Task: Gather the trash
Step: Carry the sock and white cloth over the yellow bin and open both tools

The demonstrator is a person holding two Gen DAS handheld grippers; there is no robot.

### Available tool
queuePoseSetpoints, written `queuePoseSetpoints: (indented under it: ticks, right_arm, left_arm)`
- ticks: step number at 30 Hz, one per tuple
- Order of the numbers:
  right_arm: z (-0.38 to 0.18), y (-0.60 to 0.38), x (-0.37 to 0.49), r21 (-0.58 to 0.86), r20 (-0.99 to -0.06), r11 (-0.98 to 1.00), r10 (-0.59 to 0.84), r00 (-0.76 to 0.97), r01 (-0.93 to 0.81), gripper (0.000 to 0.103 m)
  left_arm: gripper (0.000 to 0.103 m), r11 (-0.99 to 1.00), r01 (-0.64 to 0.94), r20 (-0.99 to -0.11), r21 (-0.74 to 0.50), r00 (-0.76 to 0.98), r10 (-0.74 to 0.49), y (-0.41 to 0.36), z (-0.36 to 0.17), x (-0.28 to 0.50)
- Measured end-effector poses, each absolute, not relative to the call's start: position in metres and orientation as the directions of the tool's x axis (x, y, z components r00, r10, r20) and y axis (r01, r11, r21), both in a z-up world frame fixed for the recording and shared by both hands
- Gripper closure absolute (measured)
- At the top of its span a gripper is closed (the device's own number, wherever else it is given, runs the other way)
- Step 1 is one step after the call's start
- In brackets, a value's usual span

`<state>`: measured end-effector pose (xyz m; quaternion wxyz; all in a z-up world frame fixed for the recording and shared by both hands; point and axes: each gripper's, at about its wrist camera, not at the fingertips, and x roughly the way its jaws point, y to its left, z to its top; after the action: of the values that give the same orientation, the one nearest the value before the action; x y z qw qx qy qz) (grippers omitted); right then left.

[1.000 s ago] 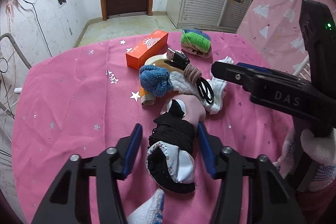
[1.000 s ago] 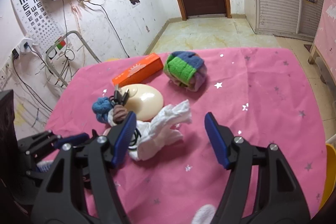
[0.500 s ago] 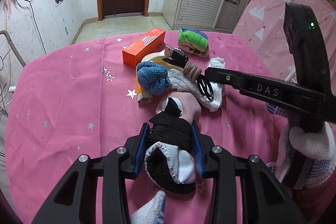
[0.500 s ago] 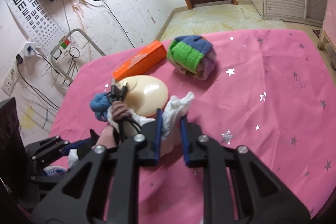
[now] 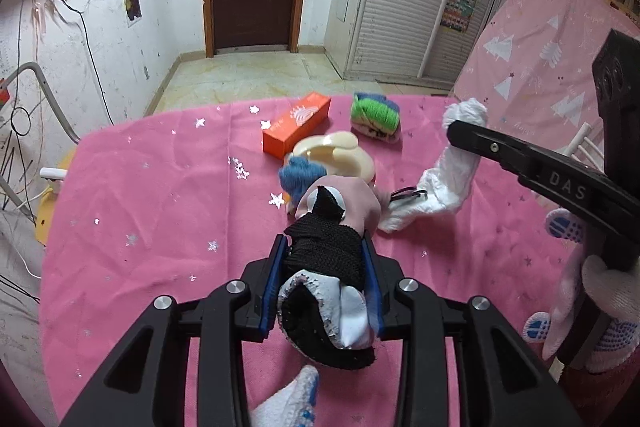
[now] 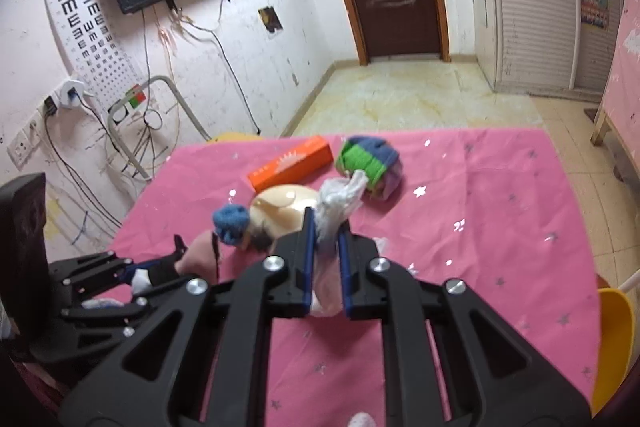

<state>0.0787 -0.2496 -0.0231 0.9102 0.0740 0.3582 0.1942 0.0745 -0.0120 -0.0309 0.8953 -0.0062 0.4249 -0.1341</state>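
Note:
A rolled sock bundle (image 5: 344, 203), black knit with pink and white parts, lies between the blue pads of my left gripper (image 5: 323, 241). Its jaws are closing and the pads press the black part. My right gripper (image 6: 326, 223) is shut on a crumpled white tissue (image 6: 340, 195). In the left wrist view the right gripper (image 5: 464, 133) holds that tissue (image 5: 448, 187) up, its lower end trailing on the pink tablecloth (image 5: 160, 207). The left gripper (image 6: 160, 261) and the pink sock (image 6: 198, 251) show at the left of the right wrist view.
Behind the bundle sit a blue knit ball (image 5: 300, 179), a cream dome-shaped object (image 5: 336, 157), an orange box (image 5: 296, 125) and a green and blue sock roll (image 5: 374, 115). A black cable loop (image 5: 408, 193) lies by the tissue. A yellow object (image 6: 612, 339) stands beyond the table's right edge.
Both grippers went from open to closed, the left on the sock bundle, the right on the white tissue. Both then rose, and the tissue was pulled up from the pile.

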Motion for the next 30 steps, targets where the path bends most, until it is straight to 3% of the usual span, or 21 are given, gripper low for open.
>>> queuePoseSetpoints:
  ticks: [12, 30]
  right_arm:
    - [0.019, -0.289, 0.046, 0.266, -0.536, 0.922, 0.384, 0.752, -0.281, 0.093]
    - [0.032, -0.374, 0.015, 0.301, -0.474, 0.938, 0.304, 0.827, -0.172, 0.092]
  left_arm:
    - [0.076, 0.96, 0.266, -0.685, -0.09, 0.683, -0.254, -0.032, 0.02, 0.049]
    - [0.076, 0.926, 0.375, -0.656, -0.043, 0.689, -0.309, -0.109, 0.047, 0.042]
